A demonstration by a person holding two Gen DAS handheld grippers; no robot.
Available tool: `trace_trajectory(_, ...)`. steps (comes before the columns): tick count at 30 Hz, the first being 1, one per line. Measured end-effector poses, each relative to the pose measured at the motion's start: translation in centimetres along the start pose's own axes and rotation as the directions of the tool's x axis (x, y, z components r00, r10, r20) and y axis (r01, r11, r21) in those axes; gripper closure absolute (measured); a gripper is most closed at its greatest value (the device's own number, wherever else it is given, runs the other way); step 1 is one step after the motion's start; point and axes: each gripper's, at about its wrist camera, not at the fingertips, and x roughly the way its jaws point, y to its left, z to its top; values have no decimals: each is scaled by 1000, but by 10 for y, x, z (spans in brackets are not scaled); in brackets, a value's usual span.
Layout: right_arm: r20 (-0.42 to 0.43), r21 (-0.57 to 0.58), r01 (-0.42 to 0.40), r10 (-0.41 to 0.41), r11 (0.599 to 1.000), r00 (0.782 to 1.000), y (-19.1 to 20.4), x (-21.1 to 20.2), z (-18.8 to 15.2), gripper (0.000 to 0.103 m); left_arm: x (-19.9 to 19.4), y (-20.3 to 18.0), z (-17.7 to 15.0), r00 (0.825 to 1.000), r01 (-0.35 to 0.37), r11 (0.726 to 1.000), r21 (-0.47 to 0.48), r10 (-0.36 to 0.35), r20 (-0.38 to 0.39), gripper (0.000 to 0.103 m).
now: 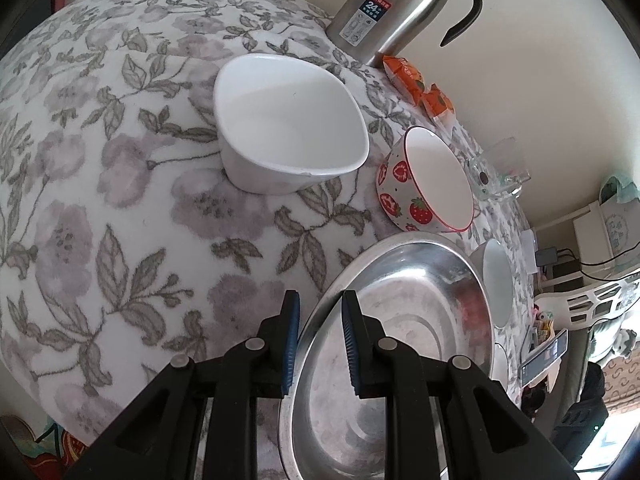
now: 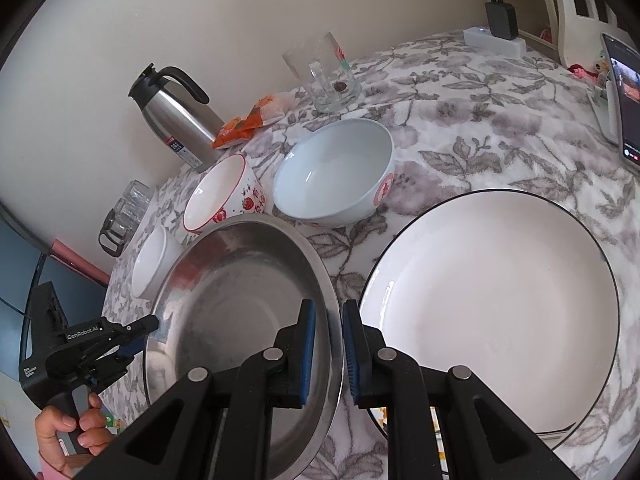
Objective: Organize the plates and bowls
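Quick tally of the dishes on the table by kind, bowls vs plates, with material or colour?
Steel basin-style bowl: 1, rim pinched by left gripper and right gripper
Strawberry-print bowl: 1
Plain white bowl: 1
White bowl with red mark: 1
White plate with dark rim: 1
Total: 5 (4 bowls, 1 plate)

floral-clothed table (image 2: 500,152): bowls (image 2: 336,172), plate (image 2: 492,304)

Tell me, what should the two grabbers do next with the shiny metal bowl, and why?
Probably lift it together, keeping it level. The left gripper and right gripper each pinch opposite sides of the metal bowl's rim, so it looks held. The white plate lies close beside it, a likely place to set it.
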Motion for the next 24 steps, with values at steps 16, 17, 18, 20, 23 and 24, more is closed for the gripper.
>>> trace_trajectory(16,-9,-3,1,-1,1000,1000,1,1,-1,83,-2,3,-2,1000,-22,1000,-22,21,-22,71)
trace_trajectory(17,-11,-8,1,-1,1000,1000,2,1,-1,82,-3,3,-2,999,-27,999,-21,27,-20,65)
trace_trajectory(18,-10,-13,3,-3,1000,1000,2,1,-1,82,-4,3,-2,999,-34,999,-20,34,-15,64)
trace_trajectory(20,-3,-26,8,-8,1000,1000,4,-1,-1,81,-6,2,-1,999,-38,999,-12,38,-4,64)
trace_trajectory(23,17,-35,13,-12,999,1000,6,-5,0,79,-12,-3,-1,998,-53,999,12,53,16,60)
trace_trajectory(24,27,-44,20,-19,999,999,7,-7,0,77,-13,-4,-1,998,-58,998,18,57,23,57)
